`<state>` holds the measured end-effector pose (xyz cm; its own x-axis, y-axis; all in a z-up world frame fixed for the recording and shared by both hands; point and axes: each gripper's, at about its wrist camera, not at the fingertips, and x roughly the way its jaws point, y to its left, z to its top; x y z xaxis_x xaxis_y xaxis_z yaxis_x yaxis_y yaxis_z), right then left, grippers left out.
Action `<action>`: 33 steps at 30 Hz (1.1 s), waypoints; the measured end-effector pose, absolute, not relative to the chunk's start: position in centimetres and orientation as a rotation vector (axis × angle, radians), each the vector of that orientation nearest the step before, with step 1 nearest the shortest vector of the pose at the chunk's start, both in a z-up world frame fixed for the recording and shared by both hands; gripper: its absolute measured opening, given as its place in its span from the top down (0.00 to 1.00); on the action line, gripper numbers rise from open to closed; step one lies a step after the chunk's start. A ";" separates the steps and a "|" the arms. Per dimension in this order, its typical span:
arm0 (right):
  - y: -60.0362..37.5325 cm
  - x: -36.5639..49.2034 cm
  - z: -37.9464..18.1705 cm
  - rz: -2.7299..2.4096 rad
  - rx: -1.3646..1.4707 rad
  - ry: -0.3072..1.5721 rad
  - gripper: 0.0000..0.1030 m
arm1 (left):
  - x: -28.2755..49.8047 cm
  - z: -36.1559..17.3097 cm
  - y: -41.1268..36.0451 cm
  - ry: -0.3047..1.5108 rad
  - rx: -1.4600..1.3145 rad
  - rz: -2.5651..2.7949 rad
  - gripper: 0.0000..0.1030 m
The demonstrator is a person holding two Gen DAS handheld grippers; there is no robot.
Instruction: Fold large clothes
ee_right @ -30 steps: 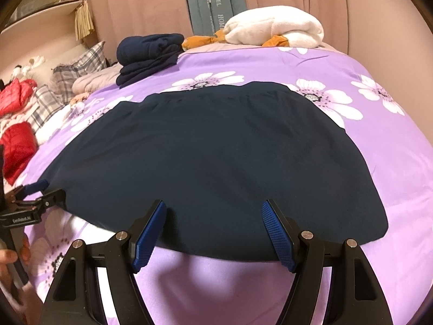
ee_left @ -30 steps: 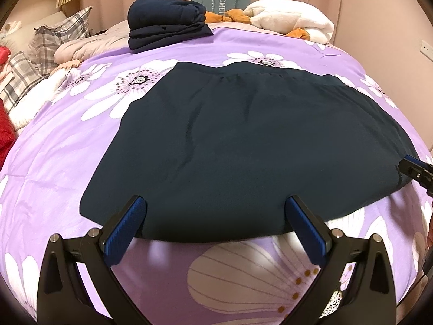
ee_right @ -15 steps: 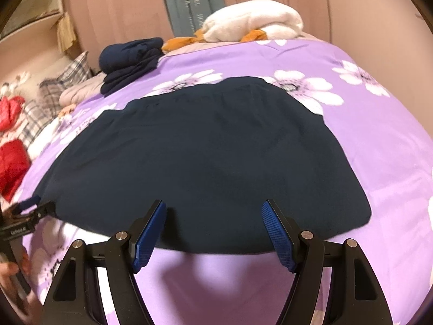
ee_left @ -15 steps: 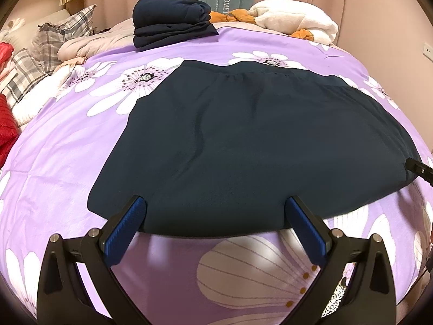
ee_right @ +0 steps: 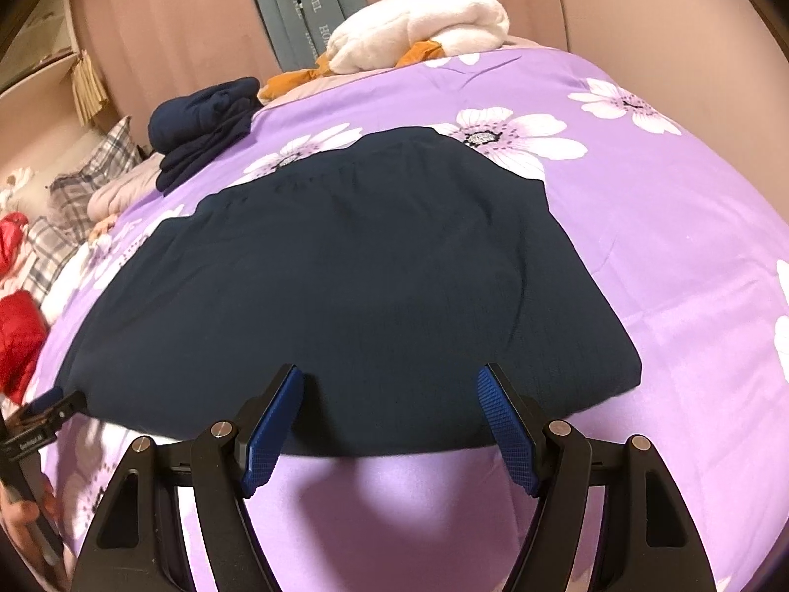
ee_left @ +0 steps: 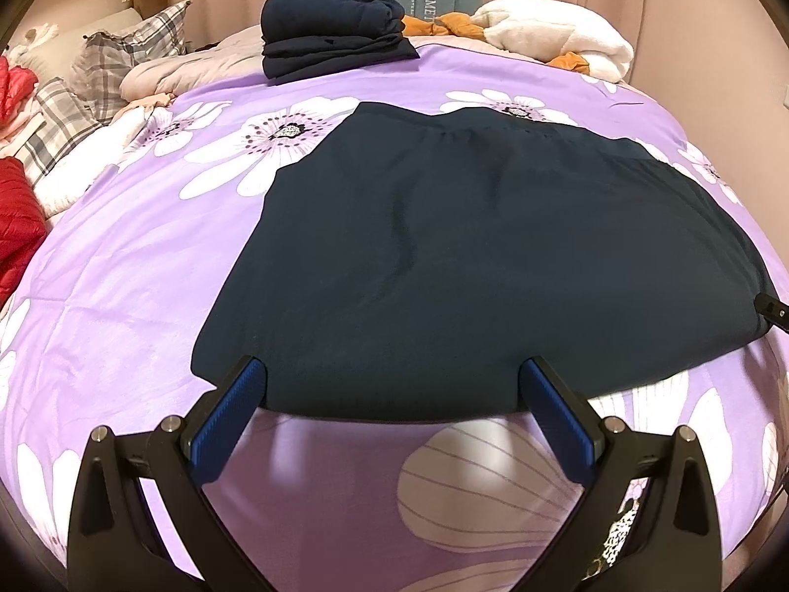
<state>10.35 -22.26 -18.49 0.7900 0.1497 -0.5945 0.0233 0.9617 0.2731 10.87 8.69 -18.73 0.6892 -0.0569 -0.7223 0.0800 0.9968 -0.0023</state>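
Observation:
A large dark navy garment (ee_left: 473, 266) lies spread flat on the purple flowered bedcover (ee_left: 123, 266), waistband at the far side. It also shows in the right wrist view (ee_right: 355, 286). My left gripper (ee_left: 389, 385) is open and empty, its blue pads just over the near hem, left of middle. My right gripper (ee_right: 392, 389) is open and empty over the near hem toward the garment's right side. The right gripper's tip (ee_left: 771, 311) shows at the right edge of the left wrist view; the left gripper (ee_right: 44, 419) shows at the left of the right wrist view.
A stack of folded navy clothes (ee_left: 330, 29) sits at the far side of the bed. White and orange bedding (ee_left: 557, 34) lies beside it. Plaid pillows (ee_left: 123, 59) and red clothing (ee_left: 15, 227) lie at the left. Curtains hang behind.
Both grippers have shifted: the left view moved left, the right view tilted and moved right, toward the garment's right side. Both stay open. The garment has not moved.

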 end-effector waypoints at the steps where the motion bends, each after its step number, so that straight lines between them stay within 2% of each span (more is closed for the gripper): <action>1: -22.3 10.4 -18.5 0.069 0.276 0.659 0.29 | 10.9 -18.7 8.8 0.807 0.031 -0.075 0.00; 33: -23.9 9.8 -19.0 0.013 0.315 0.680 0.29 | 10.6 -19.8 11.2 0.846 -0.048 -0.035 0.00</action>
